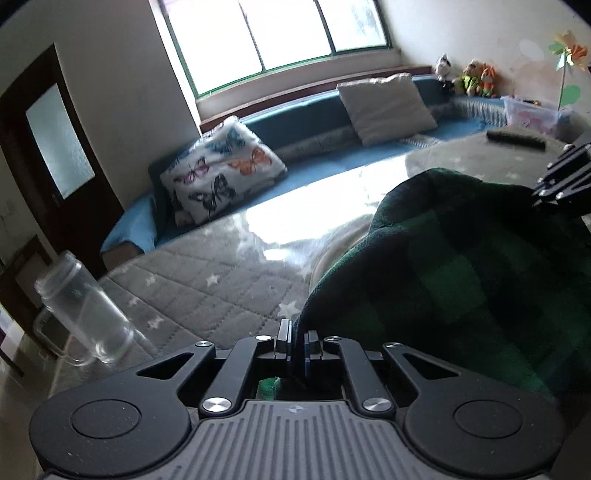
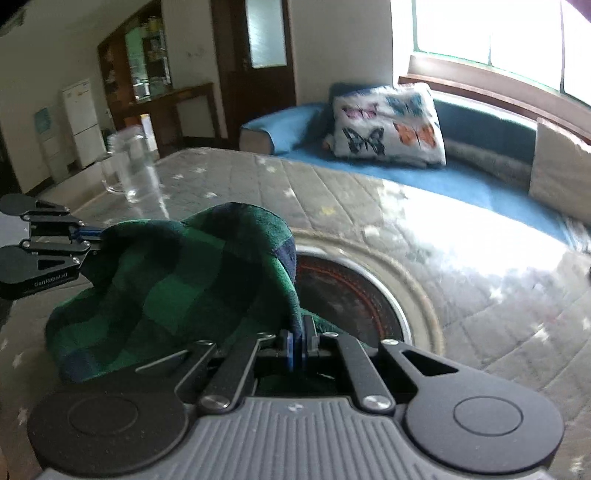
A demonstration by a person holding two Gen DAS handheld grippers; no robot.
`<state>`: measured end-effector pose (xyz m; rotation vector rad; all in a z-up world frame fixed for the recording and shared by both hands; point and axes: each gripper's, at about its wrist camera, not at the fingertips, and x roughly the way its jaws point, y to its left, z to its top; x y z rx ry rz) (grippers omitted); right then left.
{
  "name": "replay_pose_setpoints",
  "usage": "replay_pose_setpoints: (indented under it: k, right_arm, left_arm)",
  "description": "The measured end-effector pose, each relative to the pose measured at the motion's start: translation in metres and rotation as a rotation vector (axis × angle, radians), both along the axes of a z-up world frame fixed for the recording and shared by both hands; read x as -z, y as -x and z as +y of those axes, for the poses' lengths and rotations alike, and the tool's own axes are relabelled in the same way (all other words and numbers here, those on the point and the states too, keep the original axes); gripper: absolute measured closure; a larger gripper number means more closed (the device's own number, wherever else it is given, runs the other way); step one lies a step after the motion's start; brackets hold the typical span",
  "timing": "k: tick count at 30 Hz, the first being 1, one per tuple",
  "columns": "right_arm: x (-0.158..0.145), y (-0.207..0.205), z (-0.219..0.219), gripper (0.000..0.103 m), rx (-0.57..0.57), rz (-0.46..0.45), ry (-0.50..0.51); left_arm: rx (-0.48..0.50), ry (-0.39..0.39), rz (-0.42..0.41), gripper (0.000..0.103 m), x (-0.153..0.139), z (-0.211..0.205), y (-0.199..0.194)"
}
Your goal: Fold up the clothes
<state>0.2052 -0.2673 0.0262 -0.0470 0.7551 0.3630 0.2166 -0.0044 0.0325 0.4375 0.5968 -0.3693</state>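
Both grippers, left gripper (image 1: 297, 345) and right gripper (image 2: 299, 343), pinch the green plaid cloth (image 2: 177, 280), hiding half the round burner (image 2: 347, 291) on the quilted table cover (image 1: 207, 273).

The left wrist view sits low over the quilted surface (image 1: 207, 273), looking along its own jaws toward the far window (image 1: 273, 33) and bench. The right wrist view sits equally close and low, angled more to the left, toward the door (image 2: 258, 62). Both take in the green checked cloth (image 1: 461, 266), the butterfly cushion (image 1: 221, 173) and the glass mug (image 2: 136, 170); each sees the other gripper.
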Motion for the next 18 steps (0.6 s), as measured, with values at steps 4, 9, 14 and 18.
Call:
replay_pose_setpoints:
  k: [4, 9, 14, 18]
  right_arm:
    - [0.025, -0.014, -0.004, 0.095, 0.04, 0.026, -0.017]
    - [0.043, -0.021, -0.008, 0.089, 0.083, 0.04, -0.016]
    - [0.038, -0.022, -0.021, 0.071, 0.131, 0.008, -0.031]
    - [0.022, -0.006, -0.036, 0.068, 0.182, -0.048, -0.035]
  left_arm:
    - [-0.03, 0.003, 0.042, 0.093, 0.017, -0.001, -0.022]
    - [-0.053, 0.004, 0.07, 0.086, 0.03, -0.004, -0.036]
    - [-0.09, 0.018, 0.072, 0.062, 0.028, 0.004, -0.042]
    - [-0.124, 0.029, 0.072, 0.048, 0.027, 0.009, -0.046]
